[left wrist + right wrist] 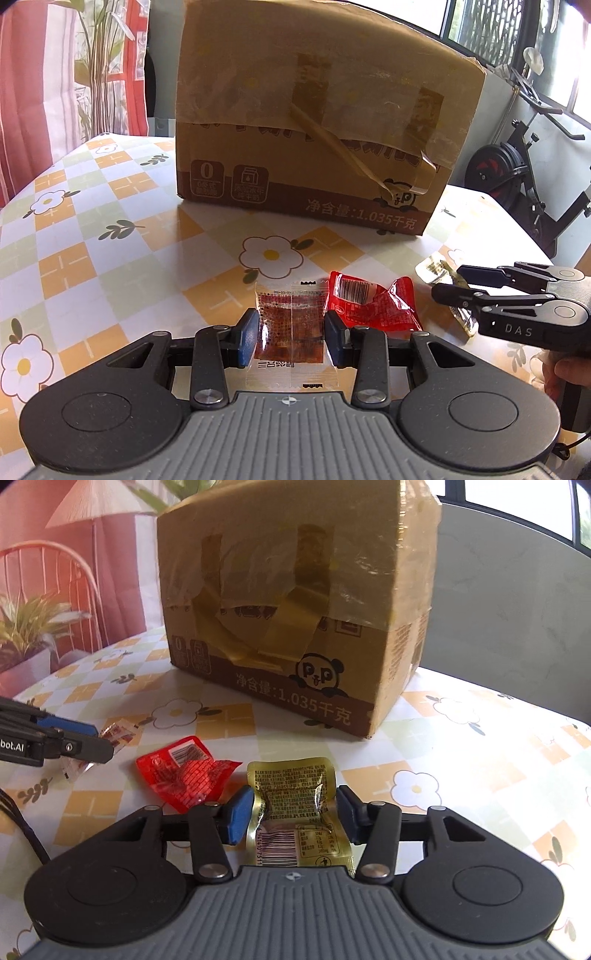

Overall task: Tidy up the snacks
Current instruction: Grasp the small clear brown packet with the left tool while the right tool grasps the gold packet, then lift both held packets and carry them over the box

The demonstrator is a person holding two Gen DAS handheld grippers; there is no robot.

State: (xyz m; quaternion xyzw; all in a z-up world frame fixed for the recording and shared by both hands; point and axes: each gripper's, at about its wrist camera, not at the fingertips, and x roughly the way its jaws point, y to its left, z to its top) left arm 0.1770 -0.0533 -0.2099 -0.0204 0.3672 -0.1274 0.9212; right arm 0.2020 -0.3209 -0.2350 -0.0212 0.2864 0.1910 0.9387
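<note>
Left wrist view: the left gripper (291,334) clamps a clear snack packet (291,325) between its blue pads, low over the floral tablecloth (110,229). A crumpled red packet (373,302) lies just right, before the taped cardboard box (325,122).

Right wrist view: the right gripper (293,814) pinches a gold snack pouch (295,812), buckled between its pads, before the box (295,602); the red packet (184,771) lies left.

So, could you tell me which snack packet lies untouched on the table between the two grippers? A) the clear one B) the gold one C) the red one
C: the red packet lies free, between the clear packet and the gold packet, each between jaws.
</note>
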